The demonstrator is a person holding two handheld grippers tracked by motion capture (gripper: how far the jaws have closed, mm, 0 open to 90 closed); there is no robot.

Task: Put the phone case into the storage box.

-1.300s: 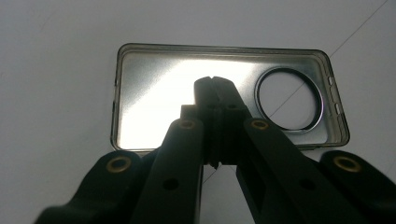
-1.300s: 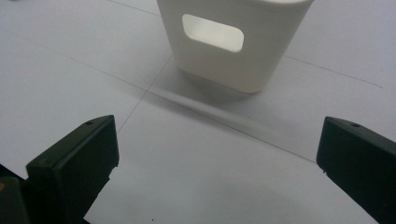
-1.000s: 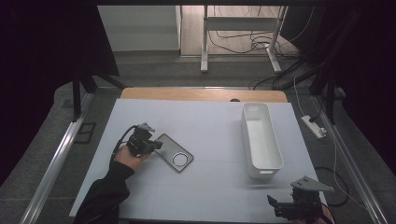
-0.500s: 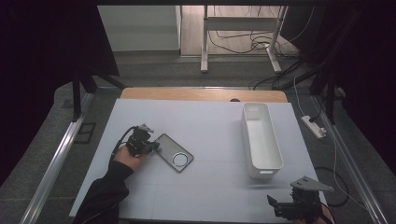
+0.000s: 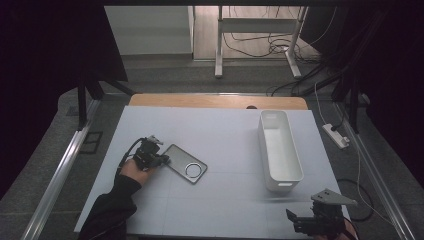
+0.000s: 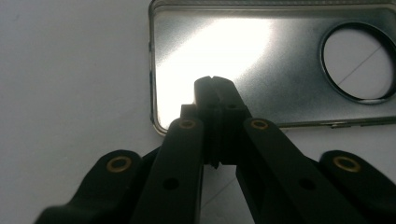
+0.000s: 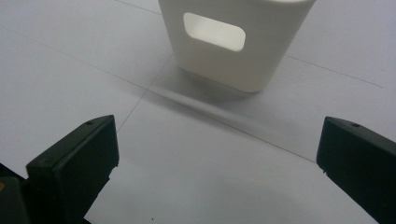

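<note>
Nearby, white bin (image 5: 280,150) right of phone case (image 5: 186,163), well apart.

Seen from above, the high view looks forward and down across the bench (image 5: 225,130); close-range tool-mounted views frame the metal phone case (image 6: 261,60) and white bin (image 7: 233,42), both shared with the overhead.

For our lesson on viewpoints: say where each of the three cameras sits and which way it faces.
High view: above the table's near side, looking forward and down; forearm, left gripper and right gripper show.
Left gripper view: on that gripper, facing the phone case; shut black jaws show.
Right gripper view: on that gripper, facing the white bin; open jaws show.
Shared: high and left gripper views show the phone case.
</note>
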